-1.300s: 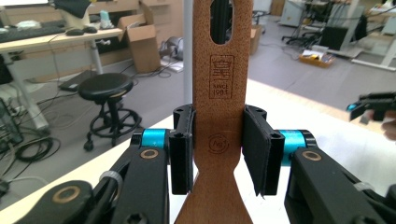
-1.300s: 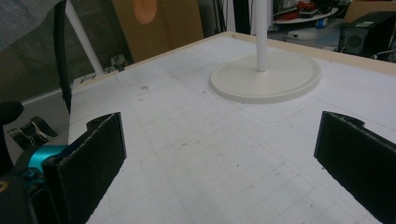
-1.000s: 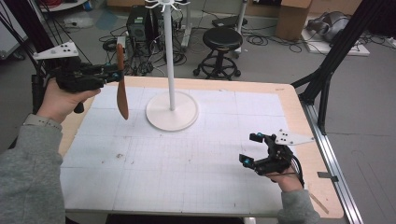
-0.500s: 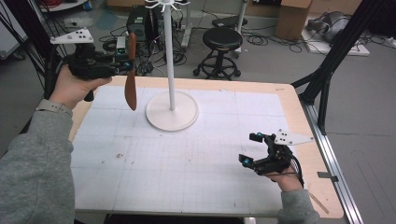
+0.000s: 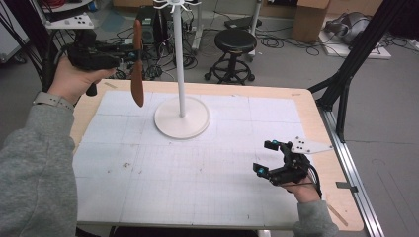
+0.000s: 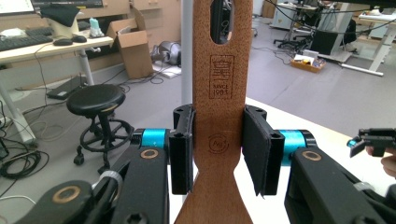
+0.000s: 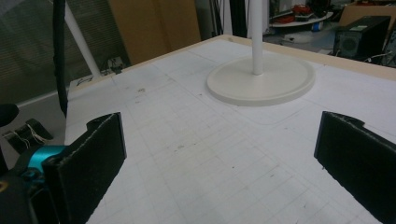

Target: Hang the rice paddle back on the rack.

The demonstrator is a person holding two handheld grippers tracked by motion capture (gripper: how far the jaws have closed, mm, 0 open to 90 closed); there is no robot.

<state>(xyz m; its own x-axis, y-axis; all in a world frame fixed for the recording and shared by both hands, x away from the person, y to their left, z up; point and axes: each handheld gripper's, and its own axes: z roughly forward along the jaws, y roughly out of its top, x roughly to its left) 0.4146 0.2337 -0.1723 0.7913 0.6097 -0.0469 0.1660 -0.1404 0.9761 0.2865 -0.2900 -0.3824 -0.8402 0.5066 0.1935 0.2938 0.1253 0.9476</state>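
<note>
A workshop floor strewn with cables, a black stool [image 5: 236,42] and cardboard boxes lies behind a tabletop [image 5: 316,116] covered by a white gridded mat, on which a white stand [image 5: 181,74] rises from a round base to a ring of hooks at its top. The wooden spatula [image 5: 137,66] hangs upright in the air at the far left of the tabletop, just left of the stand's pole, blade down and its slotted end up near the height of the hooks. The left gripper [image 5: 129,53] holds it: in the left gripper view its jaws are closed narrowly on the flat handle [image 6: 219,116], one pad on each edge. The likely aim is to hang the slot on a hook, and the risk lies there: the grip is only on the thin edges, so a knock against the pole or a hook could pivot the spatula between the pads or slip it free, and a hard nudge might rock the stand. The right gripper [image 5: 269,158] rests low over the near right of the mat, jaws spread wide with nothing between them.
</note>
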